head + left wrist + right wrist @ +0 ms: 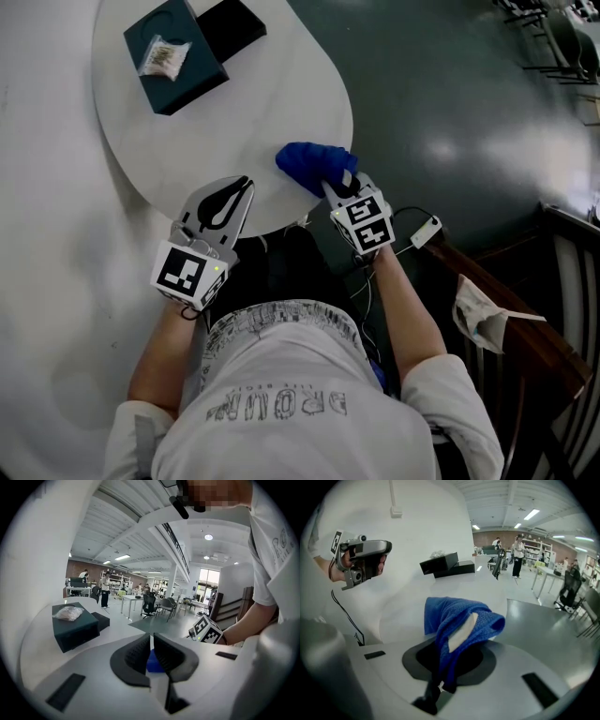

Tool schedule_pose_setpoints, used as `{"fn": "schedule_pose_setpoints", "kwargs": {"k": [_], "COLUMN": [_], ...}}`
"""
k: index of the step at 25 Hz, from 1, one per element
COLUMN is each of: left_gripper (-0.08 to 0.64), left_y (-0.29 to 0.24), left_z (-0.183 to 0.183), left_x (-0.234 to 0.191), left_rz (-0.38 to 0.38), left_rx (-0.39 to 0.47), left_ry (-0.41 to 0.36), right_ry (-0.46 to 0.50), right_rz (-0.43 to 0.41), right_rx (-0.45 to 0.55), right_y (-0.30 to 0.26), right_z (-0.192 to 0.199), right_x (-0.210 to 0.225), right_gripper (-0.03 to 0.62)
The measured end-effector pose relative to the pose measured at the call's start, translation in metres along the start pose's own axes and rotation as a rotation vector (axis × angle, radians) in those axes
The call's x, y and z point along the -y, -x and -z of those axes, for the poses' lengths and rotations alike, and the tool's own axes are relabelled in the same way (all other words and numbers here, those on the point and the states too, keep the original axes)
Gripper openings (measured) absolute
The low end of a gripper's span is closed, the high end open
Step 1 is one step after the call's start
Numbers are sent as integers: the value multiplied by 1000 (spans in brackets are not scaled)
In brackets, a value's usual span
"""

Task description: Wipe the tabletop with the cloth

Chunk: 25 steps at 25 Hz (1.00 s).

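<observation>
Right gripper (331, 186) fingers clamp the bunched blue cloth (314, 164); left gripper (246, 182) fingers sit together.

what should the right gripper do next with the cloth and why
Probably press the cloth down flat and sweep it forward across the table. The right gripper is shut on the cloth, which sits bunched up at the table's near edge, and bare white surface lies ahead, short of the box.

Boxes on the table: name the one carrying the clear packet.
The teal box, with the packet on its top; the black box beside it is bare.
</observation>
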<state>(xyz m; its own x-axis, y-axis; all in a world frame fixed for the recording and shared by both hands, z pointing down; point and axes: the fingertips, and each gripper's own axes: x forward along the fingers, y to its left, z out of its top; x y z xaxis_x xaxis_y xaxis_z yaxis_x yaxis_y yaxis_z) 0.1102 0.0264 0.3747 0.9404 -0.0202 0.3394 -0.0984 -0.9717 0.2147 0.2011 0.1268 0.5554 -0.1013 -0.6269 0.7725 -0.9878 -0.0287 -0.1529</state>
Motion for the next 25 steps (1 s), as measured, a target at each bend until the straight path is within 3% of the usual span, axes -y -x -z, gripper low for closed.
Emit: {"fn": "schedule_pose_setpoints", "kwargs": {"k": [25], "left_gripper": [40], "left_y": [114], "left_z": [-77], "left_x": [-40], "left_rz": [-138], "left_rx": [184], "left_ry": [-101], "right_ry": [86], "right_rz": [24], "right_rx": [382], "right_y": [101], "right_z": [-179], "right_x": [-71], "right_gripper": [67]}}
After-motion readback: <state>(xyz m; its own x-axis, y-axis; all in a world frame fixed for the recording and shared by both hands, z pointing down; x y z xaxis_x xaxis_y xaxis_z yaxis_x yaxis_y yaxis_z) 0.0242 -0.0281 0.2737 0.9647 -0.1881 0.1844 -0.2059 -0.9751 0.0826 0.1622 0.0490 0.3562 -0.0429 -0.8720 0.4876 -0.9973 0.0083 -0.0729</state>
